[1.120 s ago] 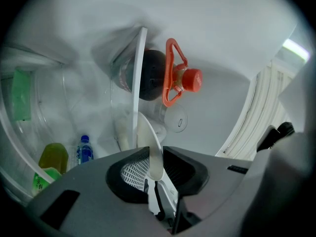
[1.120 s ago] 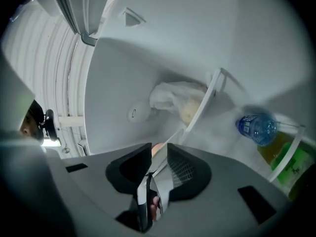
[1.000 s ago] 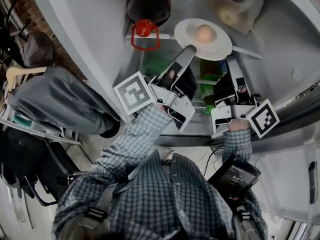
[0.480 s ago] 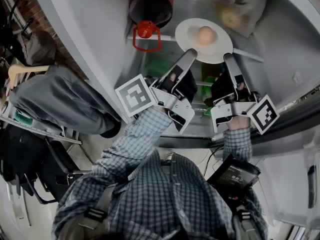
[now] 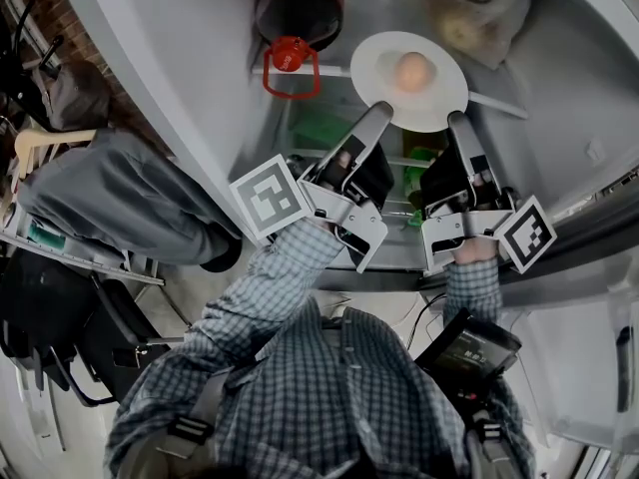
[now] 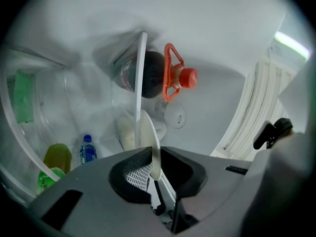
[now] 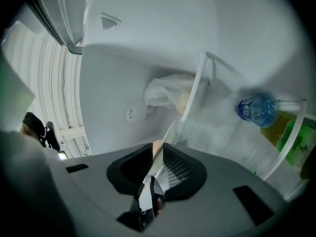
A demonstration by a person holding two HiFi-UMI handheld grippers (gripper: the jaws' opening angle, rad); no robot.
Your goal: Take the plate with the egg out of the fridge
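Observation:
A white plate (image 5: 437, 96) with a brown egg (image 5: 410, 69) on it rests on the upper fridge shelf. My left gripper (image 5: 381, 116) reaches up to the plate's near left rim. In the left gripper view the thin plate (image 6: 148, 127) edge runs between the jaws of the left gripper (image 6: 156, 147), which have just been closing and now pinch it. My right gripper (image 5: 459, 124) is at the near right rim. In the right gripper view the right gripper (image 7: 158, 144) is shut on the plate (image 7: 169, 129) edge.
A dark bottle (image 5: 298, 13) with a red cap and handle stands left of the plate, close to the left gripper. A plastic bag of food (image 5: 469, 13) lies right of it. A water bottle (image 7: 256, 107) and green items sit on lower shelves. Fridge walls close in on both sides.
Both grippers stay at the plate's near rim and the plate stays on the shelf. The picture has shifted only slightly.

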